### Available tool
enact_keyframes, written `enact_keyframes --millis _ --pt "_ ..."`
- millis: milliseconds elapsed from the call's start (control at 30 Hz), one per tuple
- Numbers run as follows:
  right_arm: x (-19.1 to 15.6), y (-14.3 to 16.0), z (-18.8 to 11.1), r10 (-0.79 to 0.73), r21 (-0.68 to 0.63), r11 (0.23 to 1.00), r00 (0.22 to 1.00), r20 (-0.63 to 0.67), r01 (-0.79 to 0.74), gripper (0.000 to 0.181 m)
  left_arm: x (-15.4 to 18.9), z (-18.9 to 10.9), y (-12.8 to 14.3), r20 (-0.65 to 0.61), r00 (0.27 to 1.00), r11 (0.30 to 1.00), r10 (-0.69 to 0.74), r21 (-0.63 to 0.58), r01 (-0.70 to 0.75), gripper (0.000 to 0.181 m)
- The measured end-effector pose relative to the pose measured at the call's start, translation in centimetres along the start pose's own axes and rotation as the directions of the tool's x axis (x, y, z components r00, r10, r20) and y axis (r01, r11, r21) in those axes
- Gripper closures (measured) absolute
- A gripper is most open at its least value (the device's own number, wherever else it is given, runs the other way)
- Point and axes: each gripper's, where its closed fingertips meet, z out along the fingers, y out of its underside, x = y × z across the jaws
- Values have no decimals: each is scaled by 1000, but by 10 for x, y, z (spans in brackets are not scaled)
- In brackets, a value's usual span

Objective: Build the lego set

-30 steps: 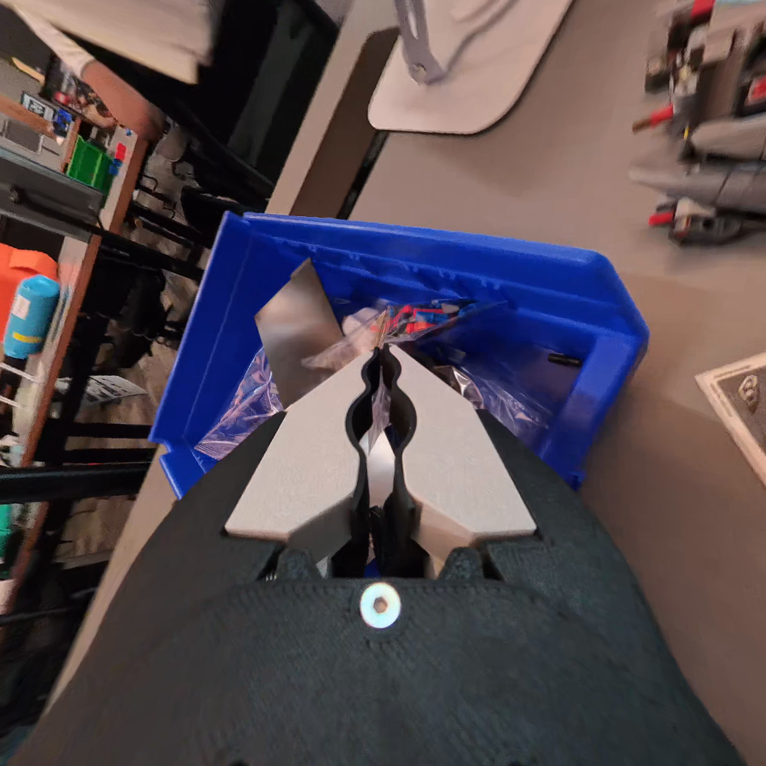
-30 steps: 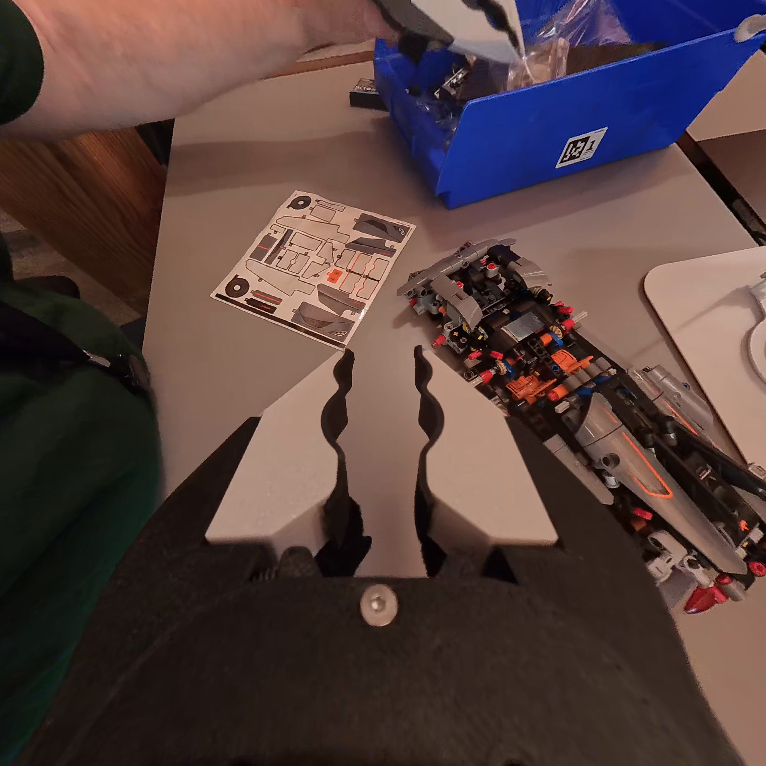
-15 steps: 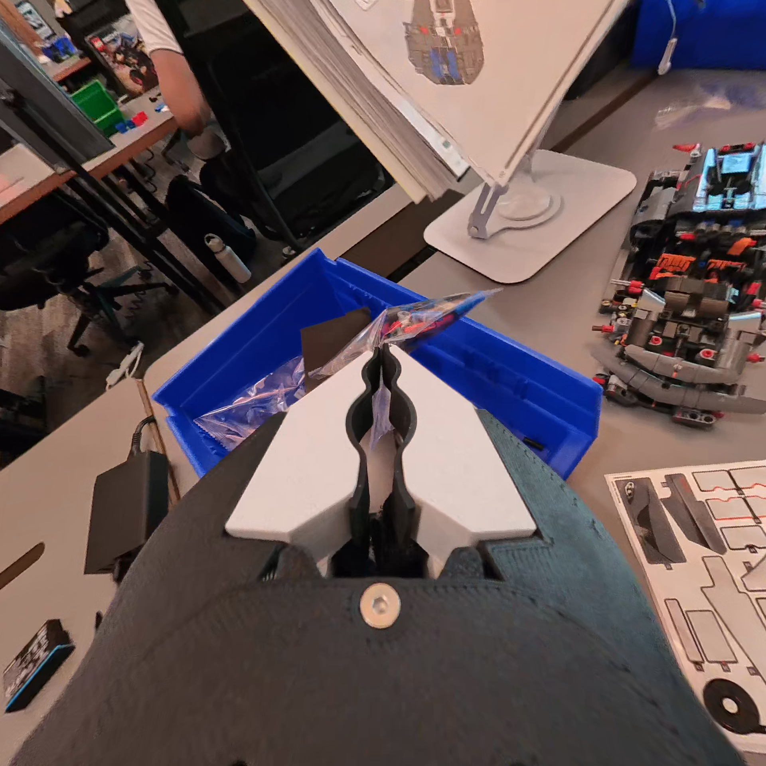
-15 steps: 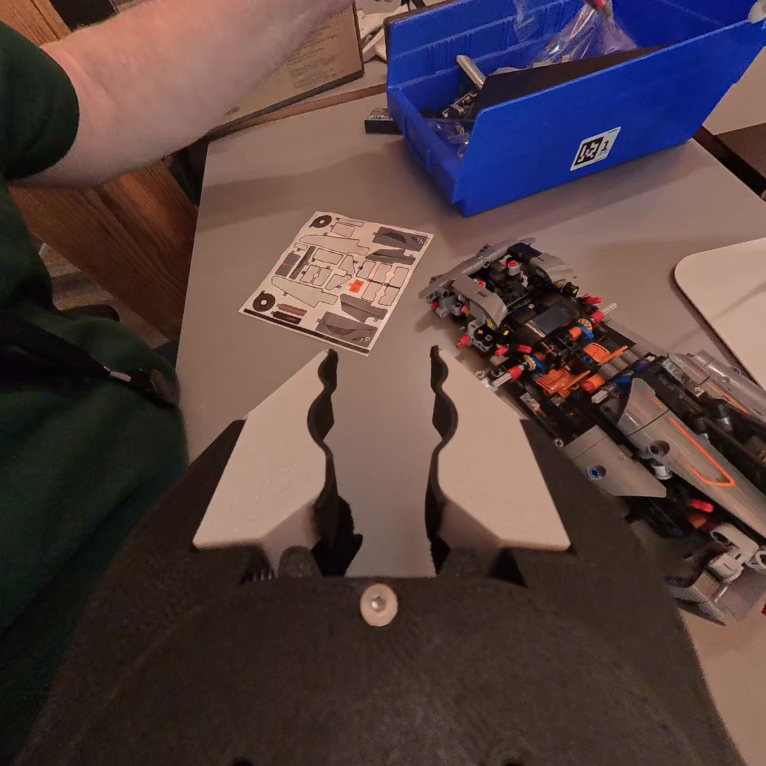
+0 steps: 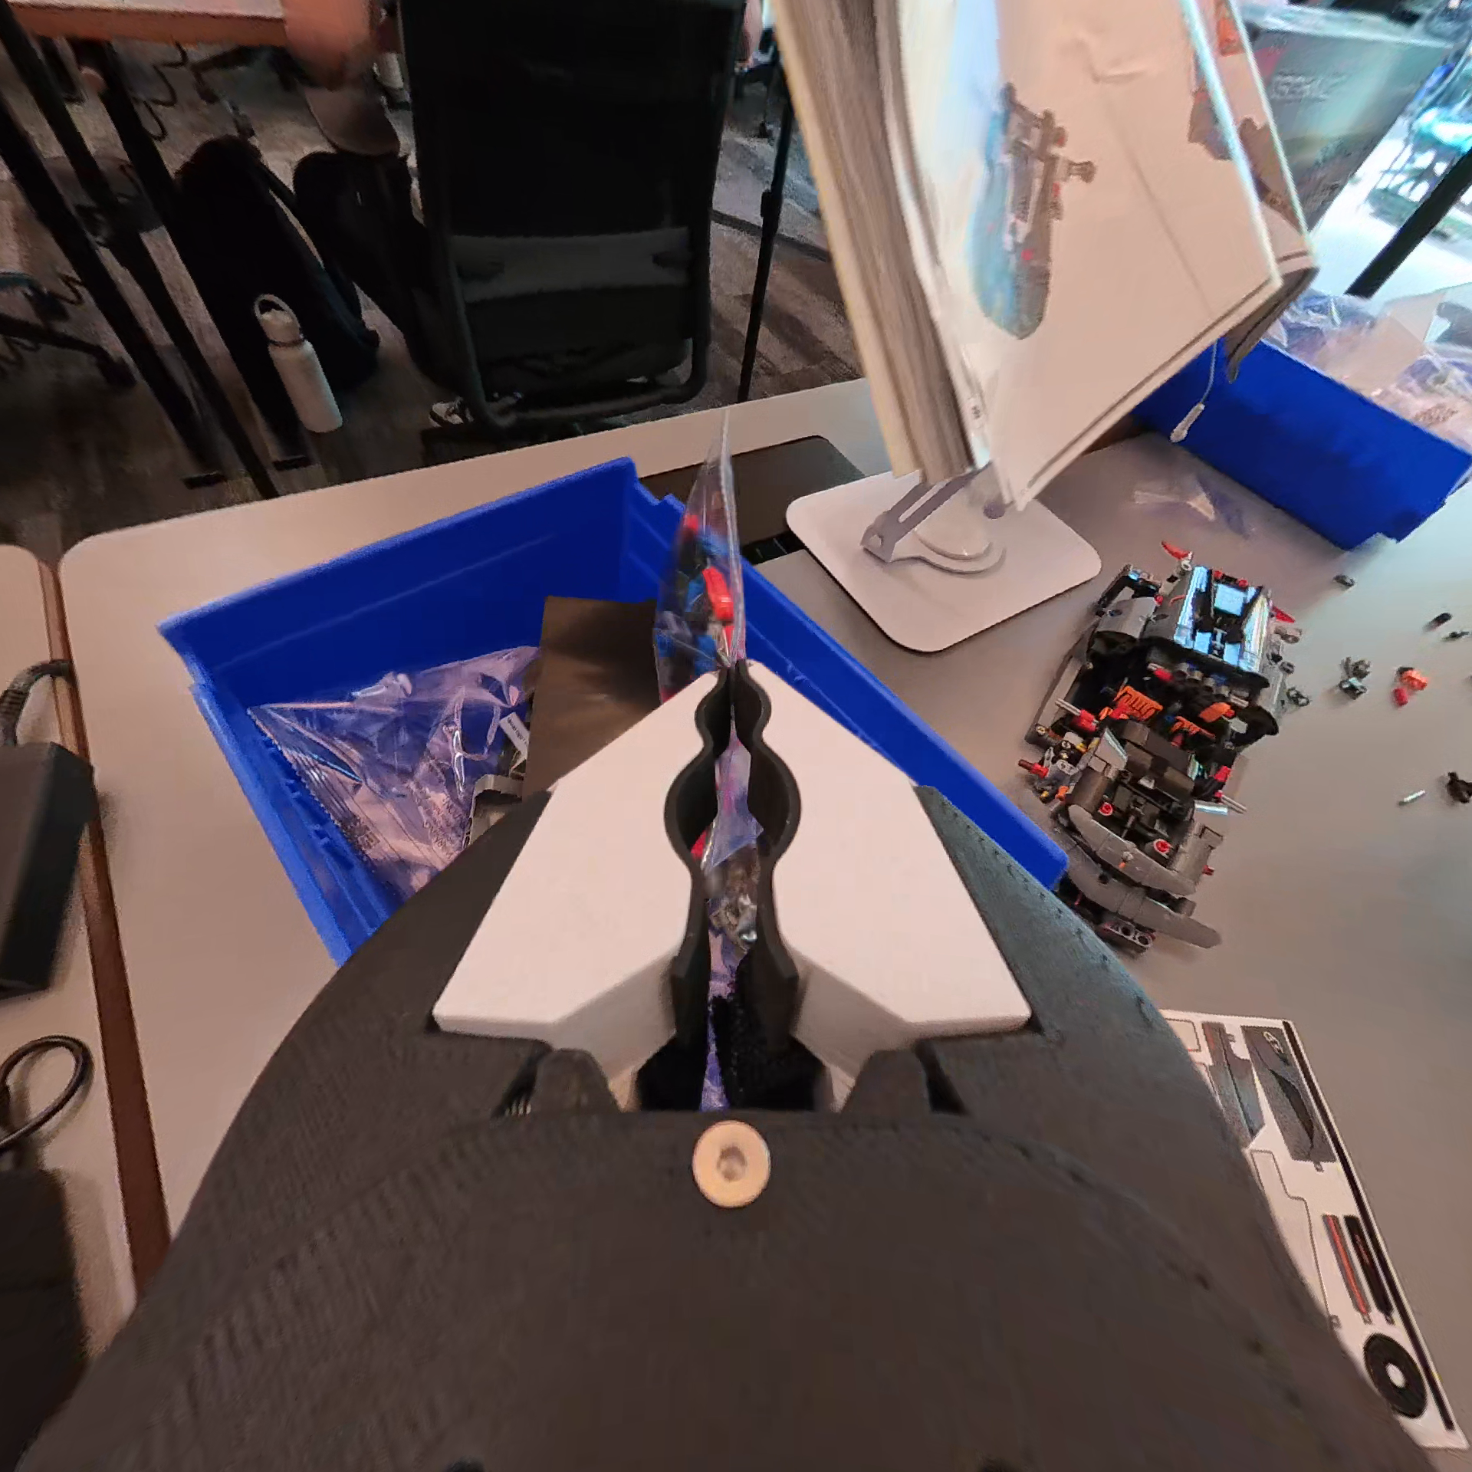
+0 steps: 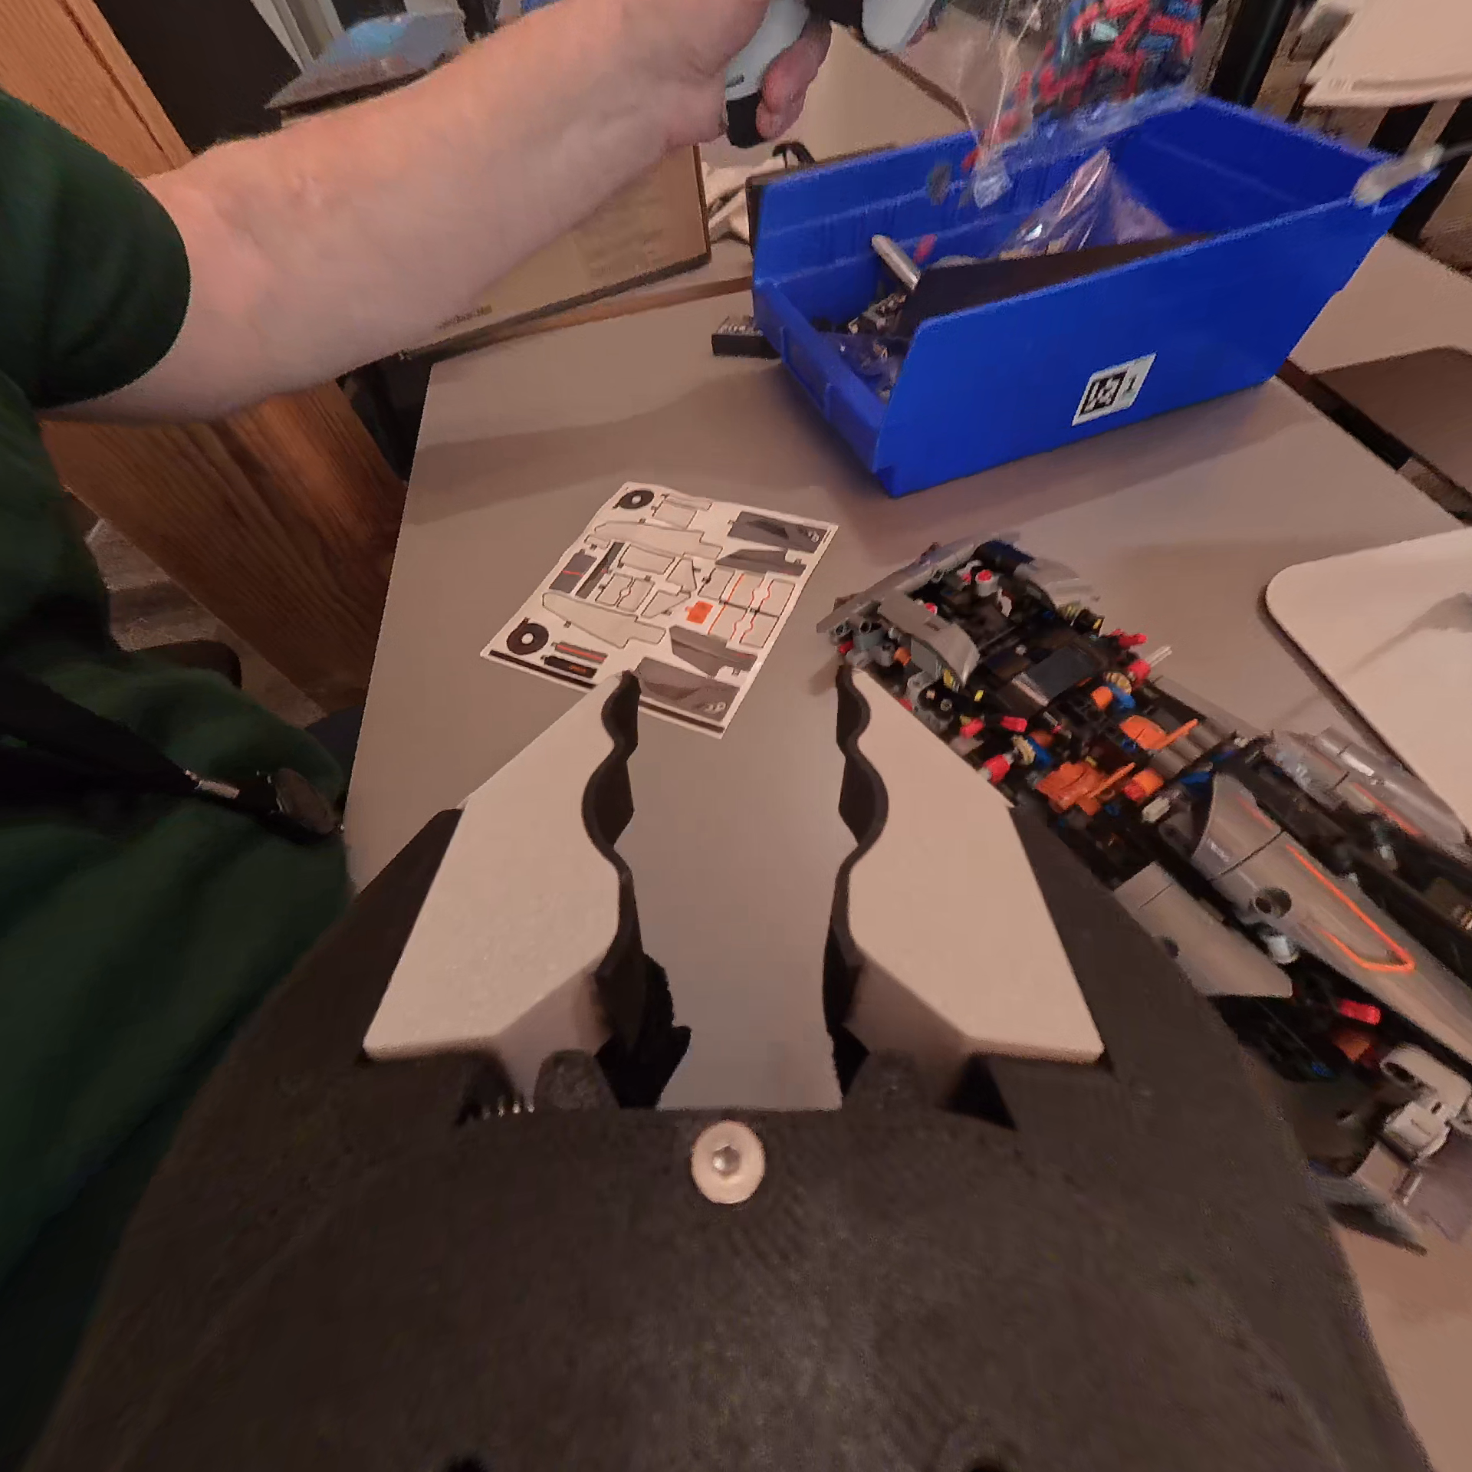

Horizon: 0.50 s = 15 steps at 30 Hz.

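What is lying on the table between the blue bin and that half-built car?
Nothing: in the right wrist view, the table is bare between the blue bin and the half-built car. The sticker sheet lies off to the side.

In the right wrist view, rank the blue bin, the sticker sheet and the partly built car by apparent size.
1. partly built car, though it lies nearest the camera, so this is unsure
2. blue bin, close behind
3. sticker sheet

bin [image 6: 1035,382]: far end of the table [image 6: 717,796] — bags inside
sticker sheet [image 6: 661,605]: before the bin
model car [image 6: 1115,733]: right of the sheet — just beside it
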Motion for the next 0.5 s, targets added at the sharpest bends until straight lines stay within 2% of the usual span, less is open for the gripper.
enact_keyframes --millis 133,267,333,500 --pt "3 -19 11 -56 39 998 998 -29 57 129 18 -4 -9 -4 998 998 56 2 -56 181" --pt "0 -31 24 -89 41 995 996 -23 90 129 14 -2 -9 9 998 998 66 -11 -65 181" --pt "-2 -31 29 -89 32 995 996 -11 89 130 6 3 0 17 999 998 47 -41 -46 181" --pt "-12 -21 38 -63 4 998 998 31 63 131 -18 17 41 40 999 976 -12 -217 21 181"
